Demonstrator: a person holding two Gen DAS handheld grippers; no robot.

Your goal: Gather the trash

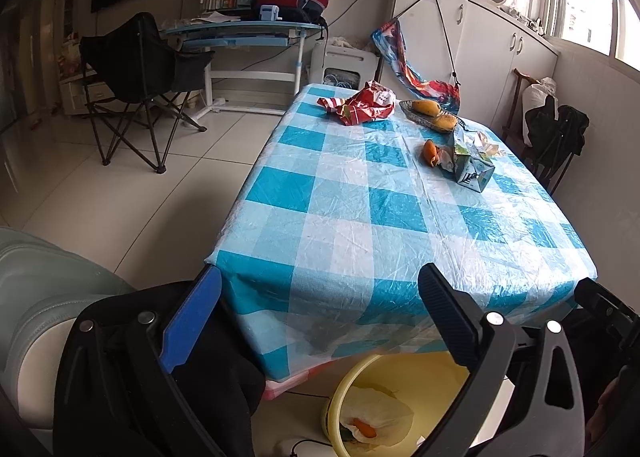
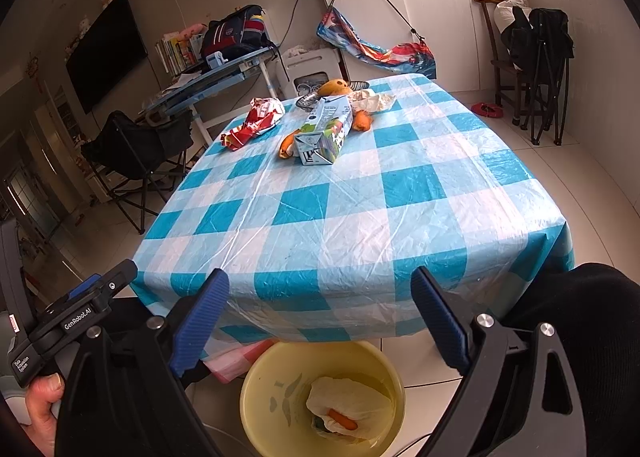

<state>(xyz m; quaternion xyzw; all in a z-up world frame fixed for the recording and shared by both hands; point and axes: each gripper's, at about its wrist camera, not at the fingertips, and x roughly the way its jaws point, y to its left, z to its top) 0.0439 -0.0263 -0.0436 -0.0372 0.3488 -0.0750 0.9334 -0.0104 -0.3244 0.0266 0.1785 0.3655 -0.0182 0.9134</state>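
Gaping ribbed left tool and right tool — both empty, crinkled red wrapper, boxy carton, round yellow bucket

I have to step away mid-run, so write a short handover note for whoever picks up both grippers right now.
Left gripper: open, empty, at the near table edge.
Right gripper: open, empty, above the yellow bin.
Done: the bin on the floor already holds a crumpled white tissue with an orange peel scrap.
Left, all at the far end of the checkered tablecloth: red snack wrapper, flattened drink carton, orange peels beside it, crumpled paper behind.
The fruit in the wire basket looks whole, probably not trash.
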